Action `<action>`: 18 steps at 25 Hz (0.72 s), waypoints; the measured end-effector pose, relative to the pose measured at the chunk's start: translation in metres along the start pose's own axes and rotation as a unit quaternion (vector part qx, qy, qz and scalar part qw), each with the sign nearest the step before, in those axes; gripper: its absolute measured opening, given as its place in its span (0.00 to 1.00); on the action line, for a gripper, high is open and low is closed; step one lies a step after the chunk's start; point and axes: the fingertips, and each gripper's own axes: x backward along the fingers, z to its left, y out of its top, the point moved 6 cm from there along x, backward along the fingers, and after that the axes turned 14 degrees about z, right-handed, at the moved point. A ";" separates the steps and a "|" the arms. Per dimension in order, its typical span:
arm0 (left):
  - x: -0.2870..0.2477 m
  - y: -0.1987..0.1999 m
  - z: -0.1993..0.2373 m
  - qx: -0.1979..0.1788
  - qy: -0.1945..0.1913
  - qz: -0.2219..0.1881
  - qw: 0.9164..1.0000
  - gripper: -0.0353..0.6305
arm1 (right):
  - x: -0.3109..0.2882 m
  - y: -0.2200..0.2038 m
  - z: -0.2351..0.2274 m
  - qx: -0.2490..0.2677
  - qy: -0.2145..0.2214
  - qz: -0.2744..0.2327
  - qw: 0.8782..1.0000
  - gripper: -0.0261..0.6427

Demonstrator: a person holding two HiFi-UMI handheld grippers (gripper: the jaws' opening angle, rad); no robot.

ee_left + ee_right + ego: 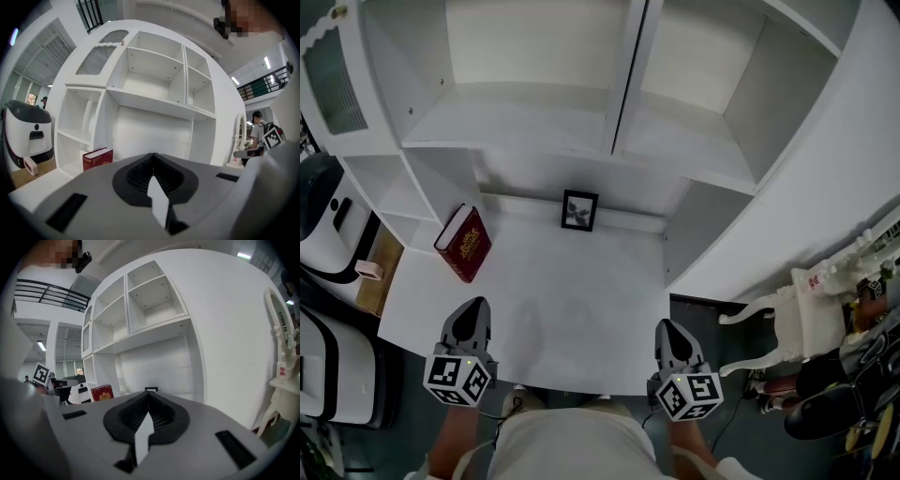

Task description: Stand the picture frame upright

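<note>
A small black picture frame [579, 209] stands upright at the back of the white desk [572, 319], against the rear panel. Only its top edge [151, 389] peeks over my right gripper's jaws in the right gripper view. My left gripper [470, 314] hovers over the desk's front left, shut and empty. My right gripper [670, 330] is at the desk's front right edge, also shut with nothing in it. Both are far from the frame. In the left gripper view the closed jaws [153, 159] hide the frame.
A red book [464, 242] leans at the desk's left against the shelf side; the same book [97, 158] shows in the left gripper view. White shelving [534, 84] rises above the desk. A white ornate stand [787, 309] sits right of the desk, white machines [333, 225] left.
</note>
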 end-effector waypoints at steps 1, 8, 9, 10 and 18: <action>0.005 0.002 0.002 0.002 0.006 -0.003 1.000 0.08 | 0.004 0.002 -0.001 0.001 -0.001 -0.002 1.000 0.05; 0.032 0.009 0.002 0.012 0.037 -0.012 0.999 0.08 | 0.021 0.016 0.008 0.020 -0.002 -0.016 1.000 0.05; 0.034 0.012 0.001 0.013 0.040 -0.012 0.999 0.08 | 0.019 0.016 0.009 0.022 -0.001 -0.015 1.000 0.05; 0.037 0.014 0.000 0.014 0.043 -0.014 0.999 0.08 | 0.016 0.015 0.009 0.022 0.001 -0.014 1.000 0.05; 0.037 0.026 -0.007 -0.005 0.053 -0.043 0.998 0.08 | -0.005 0.026 0.020 0.026 0.028 -0.015 0.999 0.05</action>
